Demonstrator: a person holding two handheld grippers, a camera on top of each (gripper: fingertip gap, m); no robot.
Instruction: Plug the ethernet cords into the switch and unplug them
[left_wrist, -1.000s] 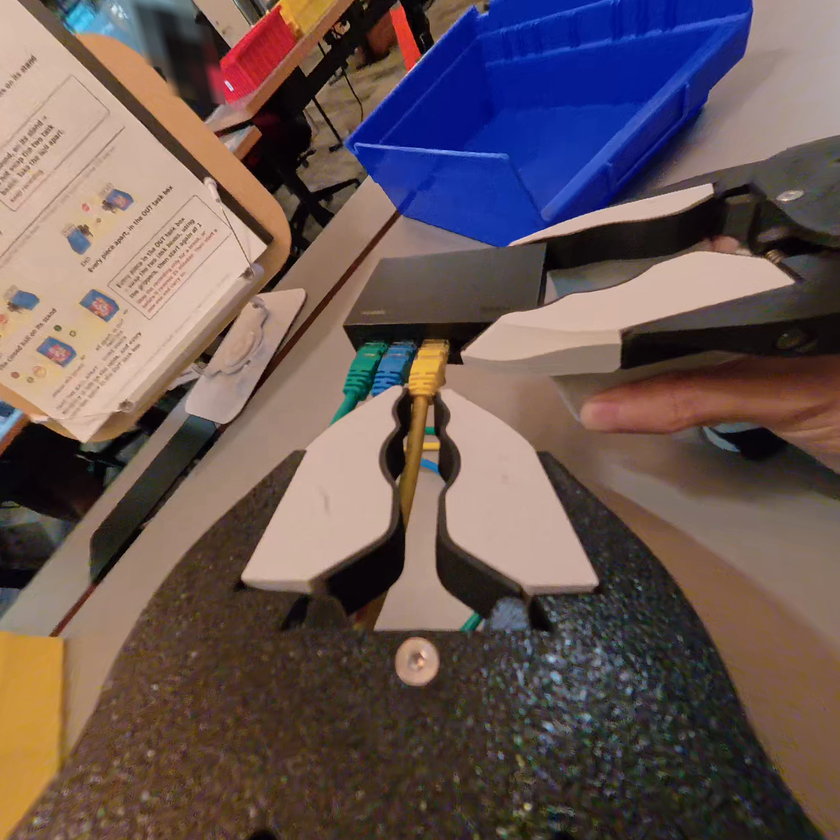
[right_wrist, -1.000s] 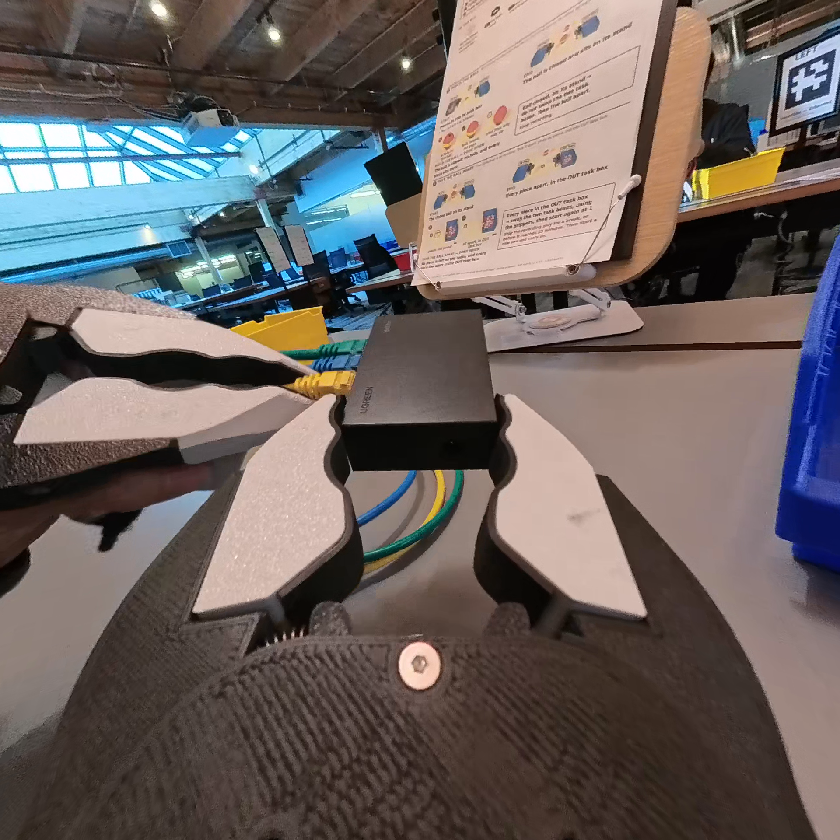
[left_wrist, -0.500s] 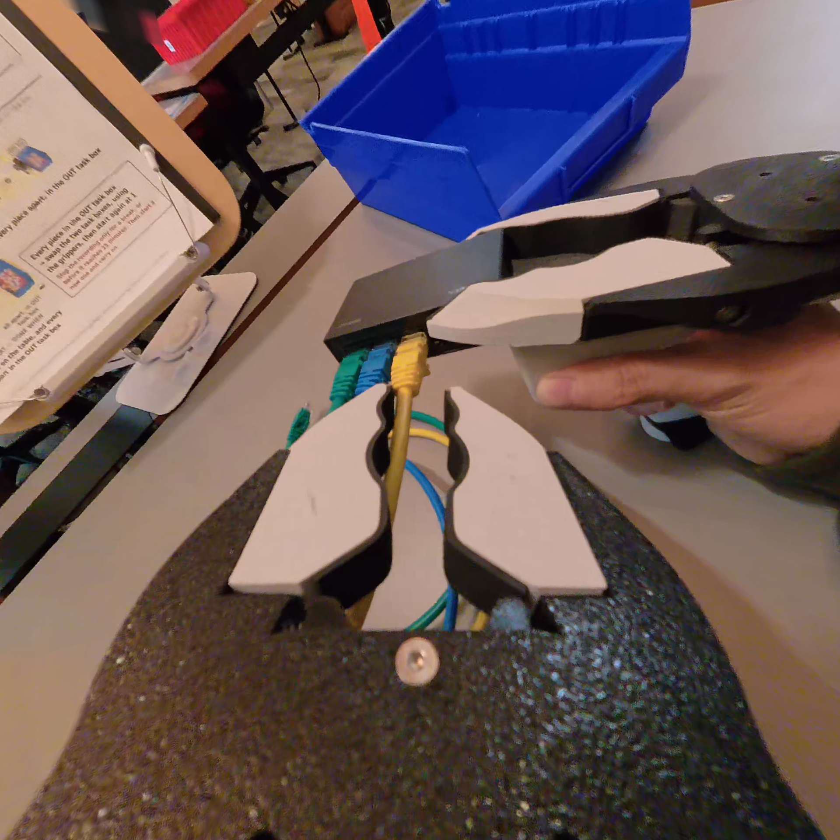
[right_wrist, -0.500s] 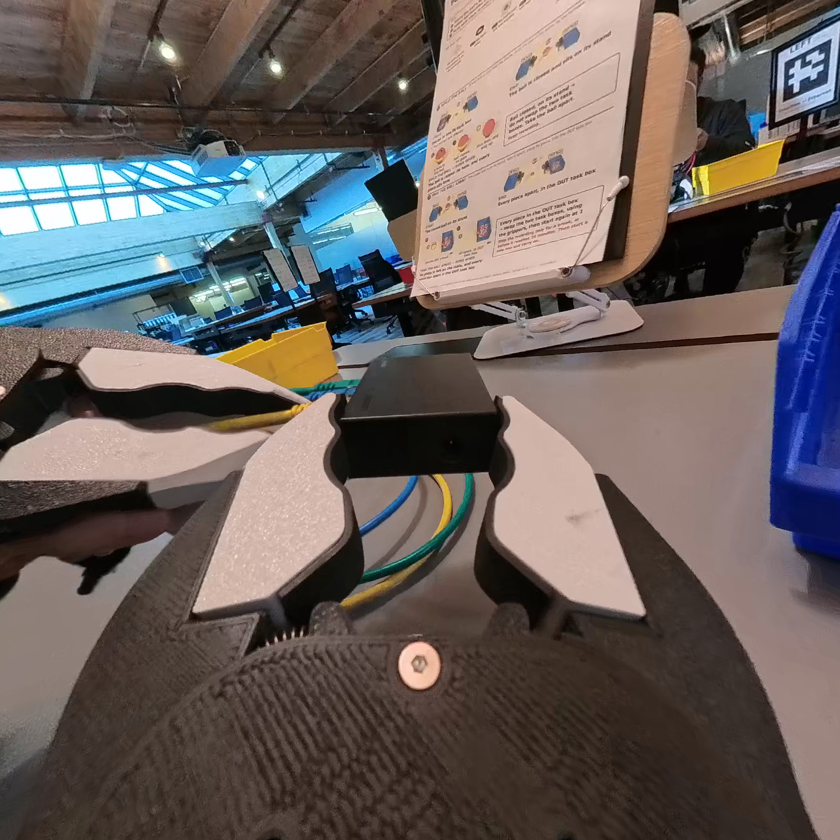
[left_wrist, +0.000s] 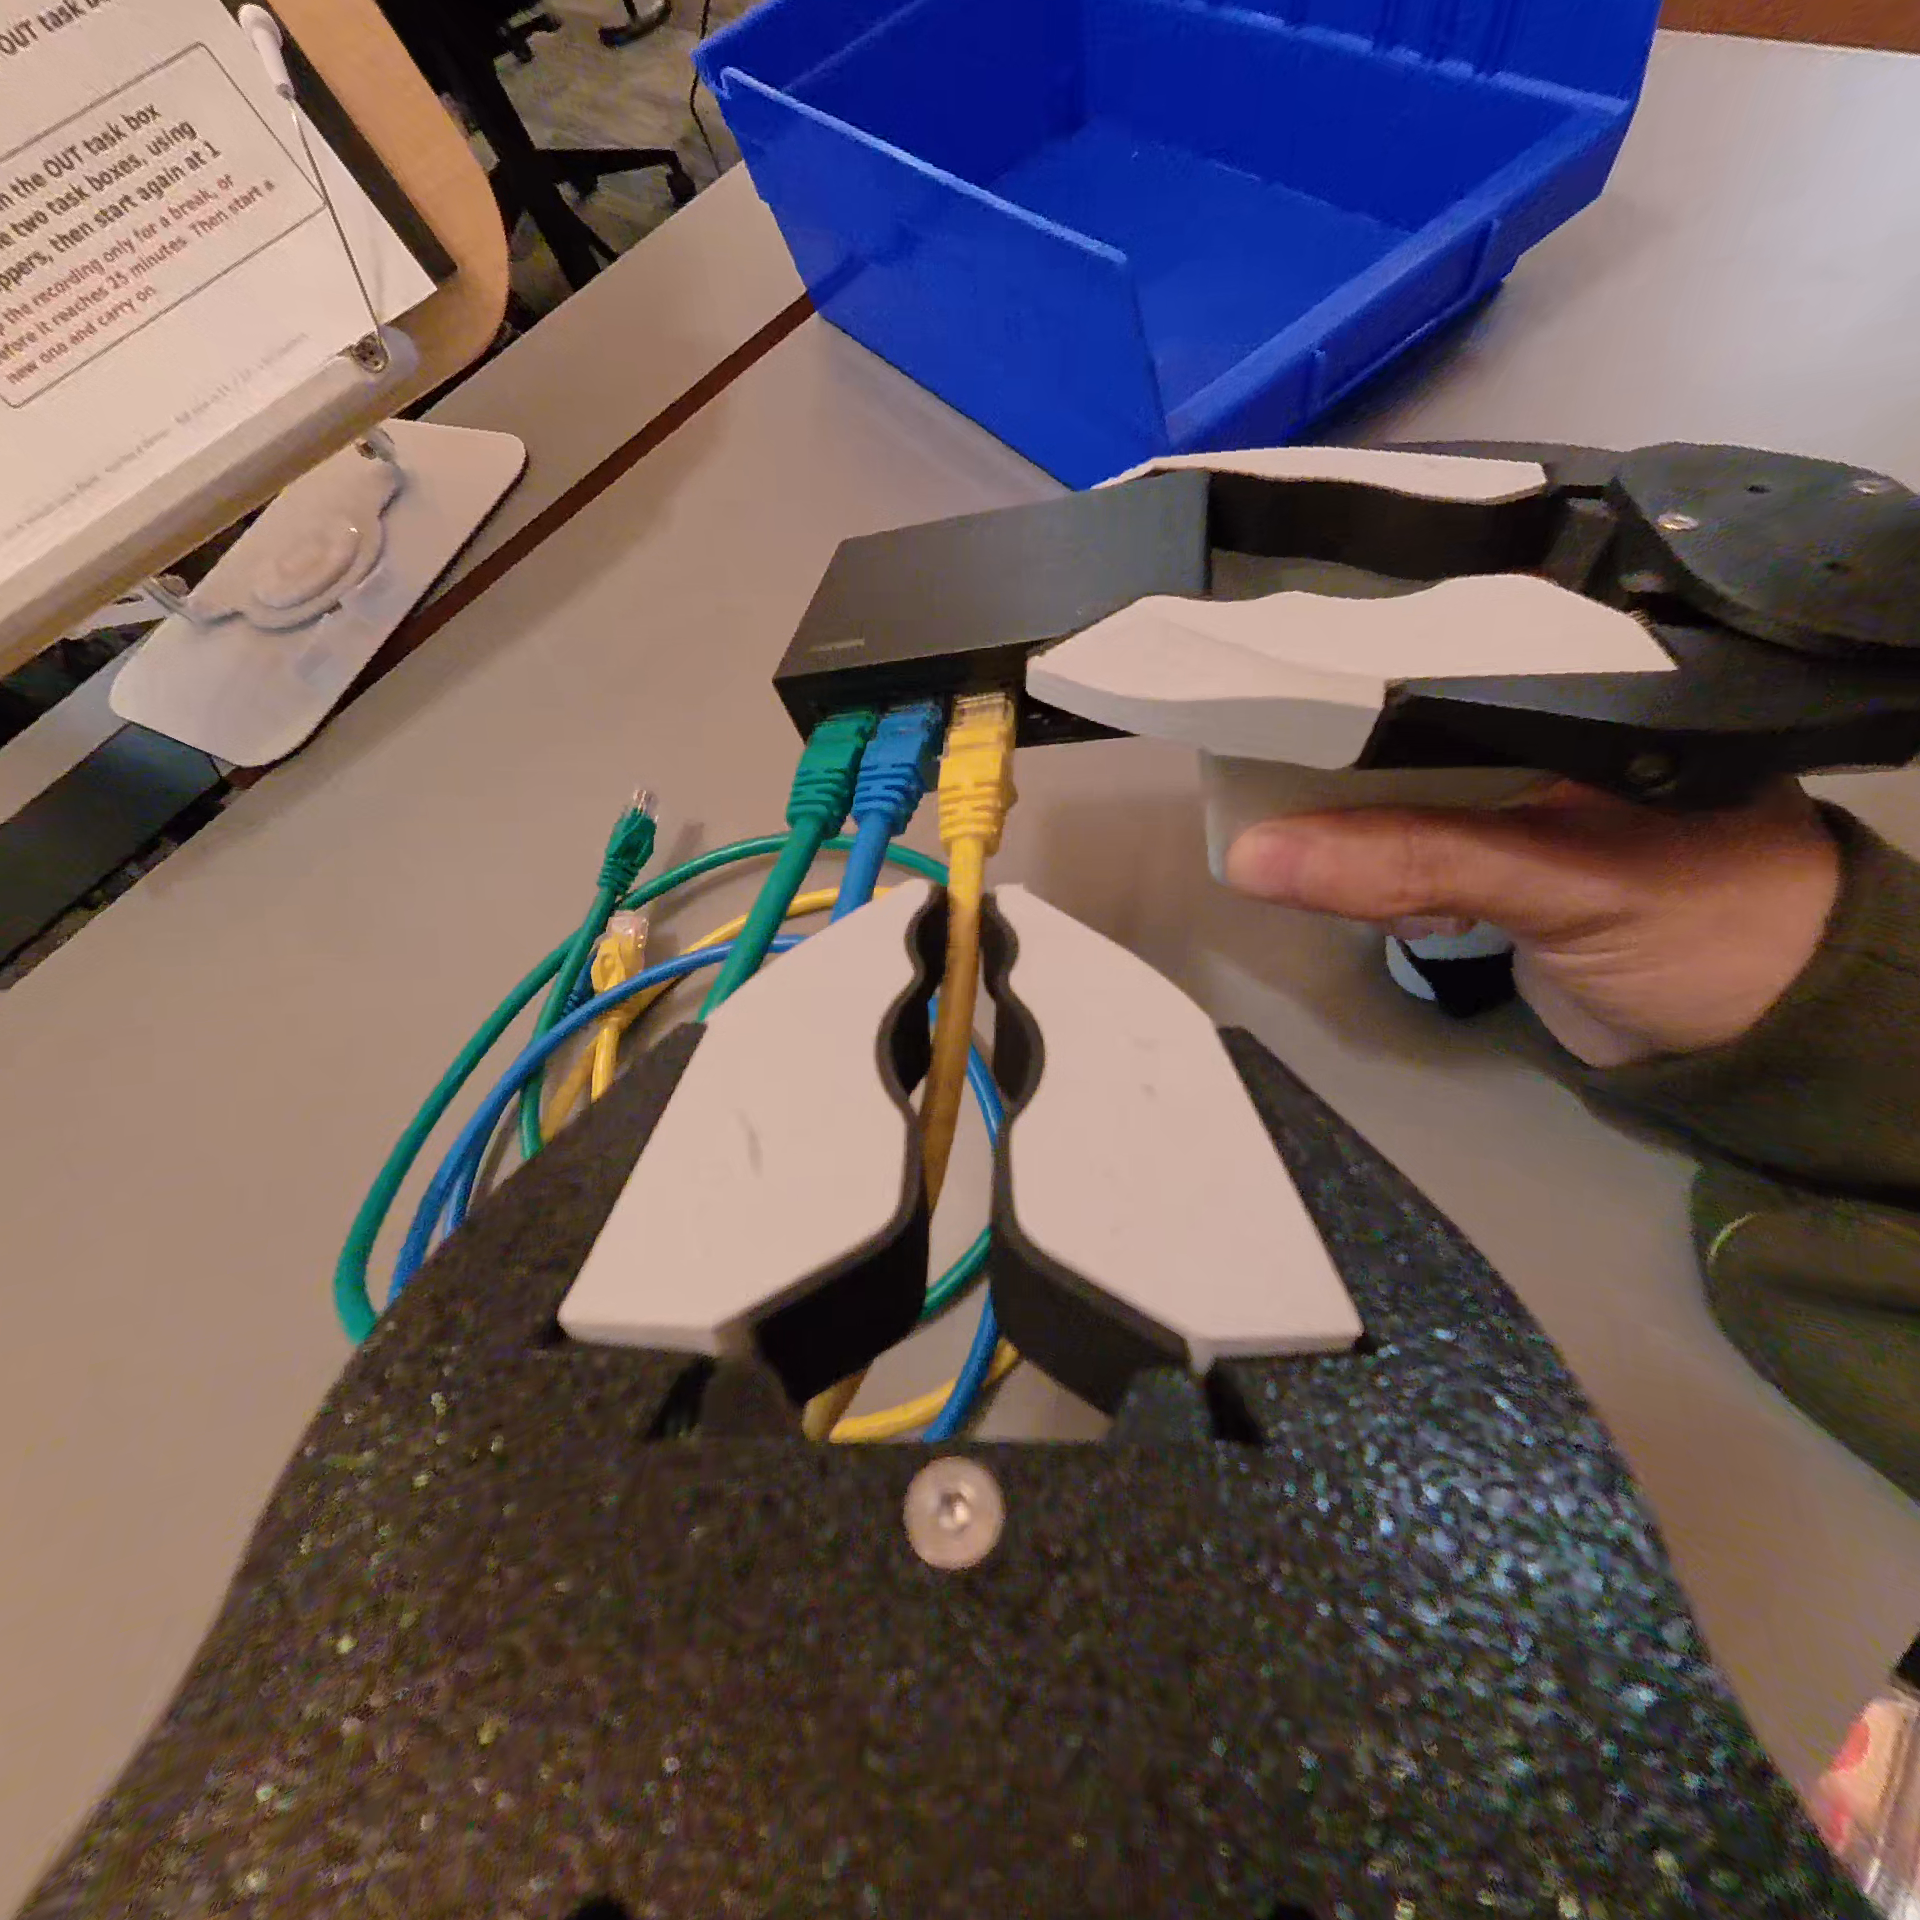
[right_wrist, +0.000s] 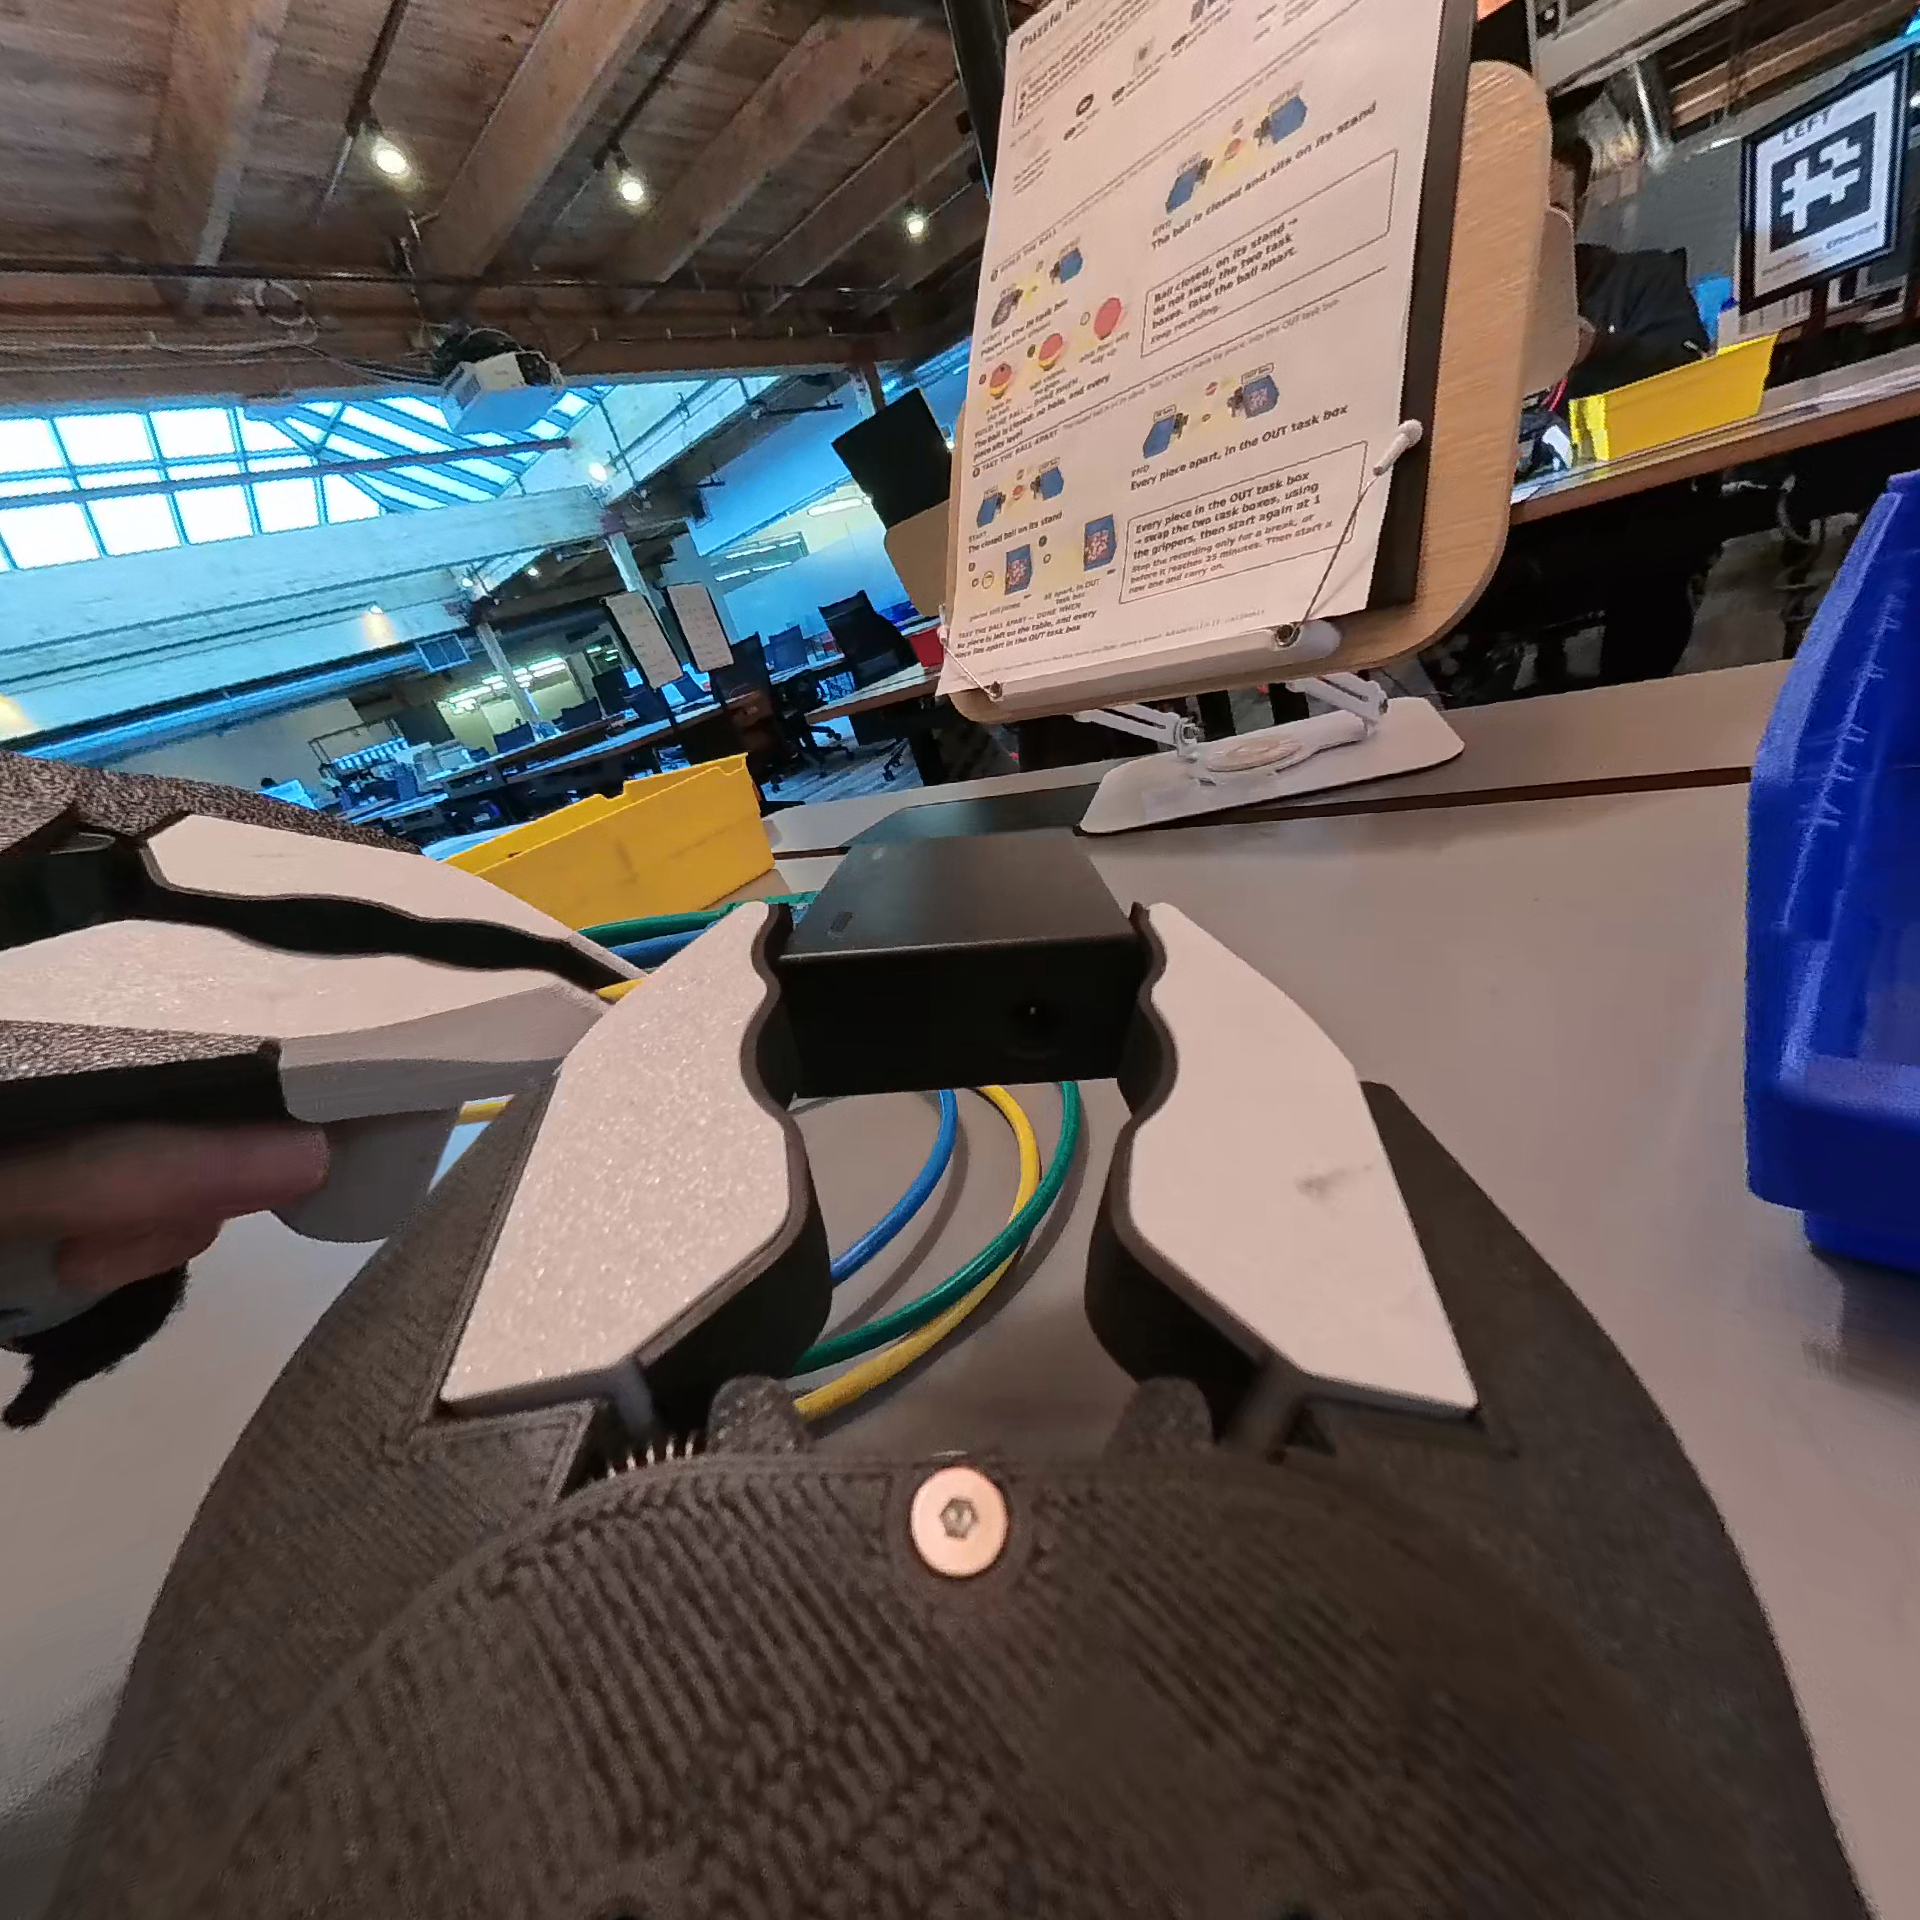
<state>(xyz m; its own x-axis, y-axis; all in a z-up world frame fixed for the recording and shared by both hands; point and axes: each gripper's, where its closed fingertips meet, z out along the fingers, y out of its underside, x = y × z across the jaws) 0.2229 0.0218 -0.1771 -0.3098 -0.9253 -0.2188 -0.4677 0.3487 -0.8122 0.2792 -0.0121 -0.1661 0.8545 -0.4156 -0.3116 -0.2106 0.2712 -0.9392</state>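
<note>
A black switch (left_wrist: 987, 603) is held just above the grey table by my right gripper (left_wrist: 1086, 577), which is shut on its end. It also shows in the right wrist view (right_wrist: 956, 987) between the right gripper's (right_wrist: 956, 925) fingers. Green (left_wrist: 831, 758), blue (left_wrist: 899, 748) and yellow (left_wrist: 977, 758) plugs sit in its ports. My left gripper (left_wrist: 968, 899) is shut on the yellow cord (left_wrist: 951, 1039) a short way behind its plug. The cords coil on the table, with a loose green plug (left_wrist: 629, 842) and a loose yellow plug (left_wrist: 618, 951). The left gripper (right_wrist: 603, 987) shows at left in the right wrist view.
A blue bin (left_wrist: 1195, 208) stands behind the switch, at far right in the right wrist view (right_wrist: 1839, 935). An instruction sheet on a stand (left_wrist: 312, 561) is at the left table edge. A yellow bin (right_wrist: 623, 852) stands beyond the table.
My left gripper has slid back along the yellow cord away from the switch, loosening and then closing again. The right gripper still holds the switch. All three plugs stay in.
</note>
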